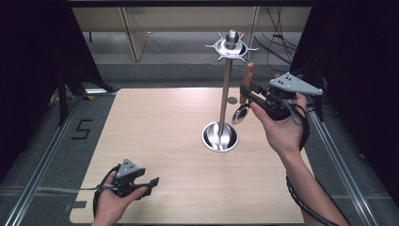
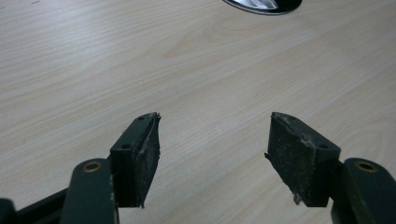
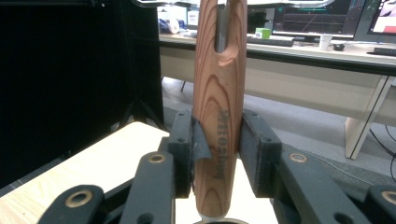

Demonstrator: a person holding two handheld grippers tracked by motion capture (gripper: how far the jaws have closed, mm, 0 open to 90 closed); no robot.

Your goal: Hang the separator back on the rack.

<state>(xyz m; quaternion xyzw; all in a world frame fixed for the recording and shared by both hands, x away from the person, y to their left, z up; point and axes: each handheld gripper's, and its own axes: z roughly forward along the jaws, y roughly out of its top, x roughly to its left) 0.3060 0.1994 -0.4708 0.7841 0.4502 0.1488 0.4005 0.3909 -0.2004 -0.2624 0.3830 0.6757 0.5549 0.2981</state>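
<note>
Right gripper [image 1: 246, 89]: jaws clamped on the wooden handle [image 3: 219, 107] of a small ladle [image 1: 243, 112], held upright beside the steel rack pole [image 1: 226, 94], bowl hanging above the table [image 1: 155, 141] | Left gripper [image 1: 151, 183]: jaws apart, holding nothing, low over the near left tabletop | Rack base [image 1: 220, 136]: mid-table, hook crown [image 1: 230, 47] on top.

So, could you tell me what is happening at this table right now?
A person works with two handheld grippers. The right gripper is shut on a wooden-handled utensil, holding it upright beside the metal hanging stand, whose hooks sit at the top. The utensil's metal end hangs just above the stand's round base. The left gripper rests open and empty near the table's front edge.
</note>
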